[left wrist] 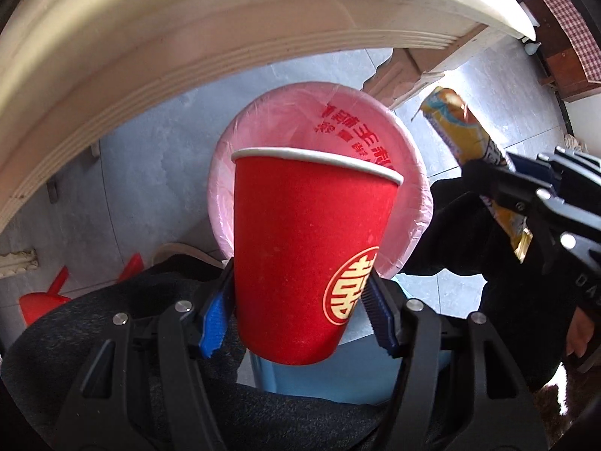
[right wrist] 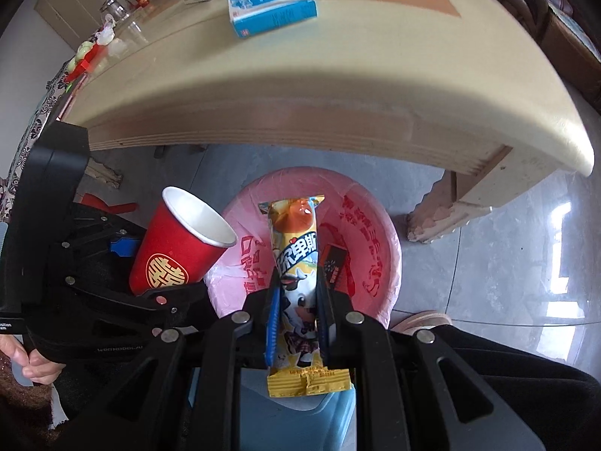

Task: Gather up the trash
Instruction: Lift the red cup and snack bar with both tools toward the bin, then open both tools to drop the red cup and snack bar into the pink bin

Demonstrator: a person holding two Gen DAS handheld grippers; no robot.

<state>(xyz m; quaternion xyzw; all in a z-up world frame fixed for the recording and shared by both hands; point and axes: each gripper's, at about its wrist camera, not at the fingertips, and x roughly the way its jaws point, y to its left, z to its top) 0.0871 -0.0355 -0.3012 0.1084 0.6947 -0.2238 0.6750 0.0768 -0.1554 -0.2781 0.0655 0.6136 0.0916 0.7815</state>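
Observation:
My left gripper (left wrist: 300, 293) is shut on a red paper cup (left wrist: 304, 248) with a gold emblem, held over a bin lined with a pink bag (left wrist: 300, 120). The cup shows tilted in the right wrist view (right wrist: 176, 240), at the bin's left rim. My right gripper (right wrist: 298, 300) is shut on a yellow snack wrapper (right wrist: 296, 263) held upright over the pink-lined bin (right wrist: 372, 225). The wrapper also shows in the left wrist view (left wrist: 462, 131), right of the bin. A small dark packet (right wrist: 334, 263) lies inside the bin.
A beige wooden table (right wrist: 338, 86) overhangs the bin, its carved leg (right wrist: 443, 214) to the right. Blue and white boxes (right wrist: 270, 7) and a glass jar (right wrist: 112, 11) sit on it. The floor is grey tile (right wrist: 507, 263). A red object (left wrist: 45, 297) lies on the floor at left.

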